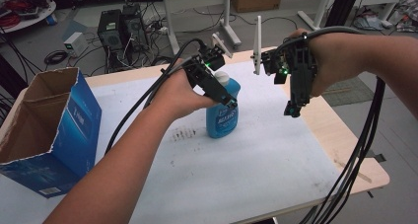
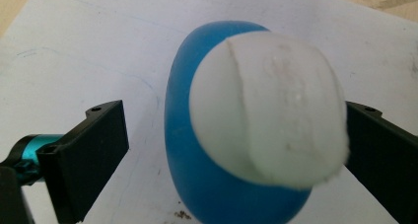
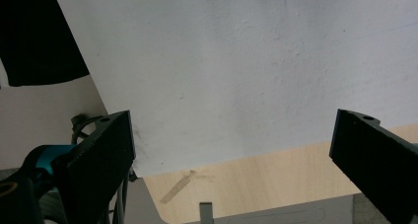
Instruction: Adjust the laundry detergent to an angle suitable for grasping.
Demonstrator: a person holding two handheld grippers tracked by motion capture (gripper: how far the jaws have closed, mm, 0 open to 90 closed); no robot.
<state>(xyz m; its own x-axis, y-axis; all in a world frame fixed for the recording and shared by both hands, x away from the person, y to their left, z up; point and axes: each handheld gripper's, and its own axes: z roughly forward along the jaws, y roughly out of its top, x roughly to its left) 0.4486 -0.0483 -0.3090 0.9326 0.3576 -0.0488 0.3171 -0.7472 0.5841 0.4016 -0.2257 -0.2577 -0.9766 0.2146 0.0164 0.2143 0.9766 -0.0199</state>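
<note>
A blue bottle [image 1: 223, 118] with a white cap [image 1: 223, 78] stands upright on the white sheet [image 1: 246, 169] near the table's middle. My left gripper [image 1: 228, 99] reaches down over it from the left, open. In the left gripper view the jaws stand apart on either side of the bottle [image 2: 185, 165], whose cap [image 2: 266, 115] lies between them; the left jaw is clear of it, and contact at the right jaw cannot be told. My right gripper [image 1: 294, 110] hangs above the table's right side, open [image 3: 234, 123], with only sheet and table edge between its jaws.
An open blue cardboard box [image 1: 64, 130] stands at the left end of the table. The bare wooden table edge [image 1: 345, 140] runs along the right. Computer cases [image 1: 121, 31] and cables lie on the floor behind. Thick cables trail from both grippers.
</note>
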